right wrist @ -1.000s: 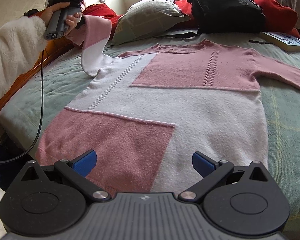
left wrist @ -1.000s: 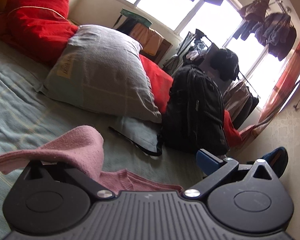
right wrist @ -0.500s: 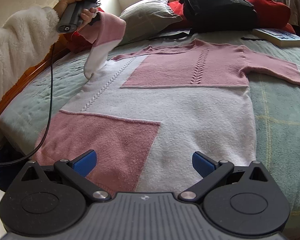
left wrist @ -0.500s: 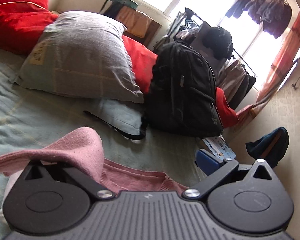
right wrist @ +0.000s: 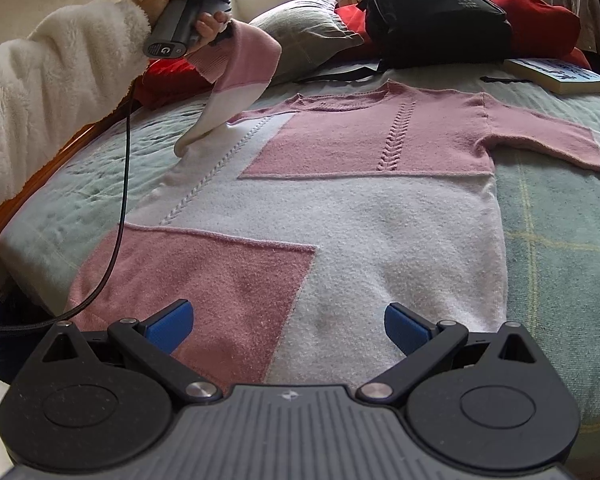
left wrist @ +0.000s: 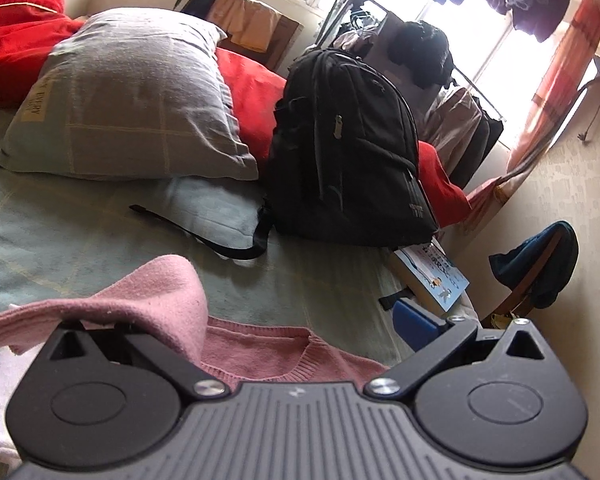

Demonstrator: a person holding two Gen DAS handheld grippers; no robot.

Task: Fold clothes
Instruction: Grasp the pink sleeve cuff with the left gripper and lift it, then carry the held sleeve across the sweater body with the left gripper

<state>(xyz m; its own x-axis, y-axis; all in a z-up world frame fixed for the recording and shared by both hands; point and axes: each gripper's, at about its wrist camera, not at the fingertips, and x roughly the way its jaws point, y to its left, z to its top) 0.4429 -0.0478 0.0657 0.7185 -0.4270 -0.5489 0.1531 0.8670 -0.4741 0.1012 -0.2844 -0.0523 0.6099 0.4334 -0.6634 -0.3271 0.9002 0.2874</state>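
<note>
Two grippers are seen over a pink-and-white knitted sweater that is spread flat, front up, on a pale green quilted bedspread. The right gripper is held low above the sweater's hem with its blue-tipped fingers spread wide apart and nothing between them. The left gripper, gripped by a hand in a fluffy white sleeve, is raised above the bed, and one pink-and-white sleeve of the sweater is draped from it and lifted off the bedspread. In the left wrist view the pink cloth is seen lying over the gripper's left finger, which is hidden, while the other blue finger stands well away; whether the cloth is pinched cannot be told. A grey pillow, a black backpack and a paperback book are seen beyond the neckline, at the head of the bed.
</note>
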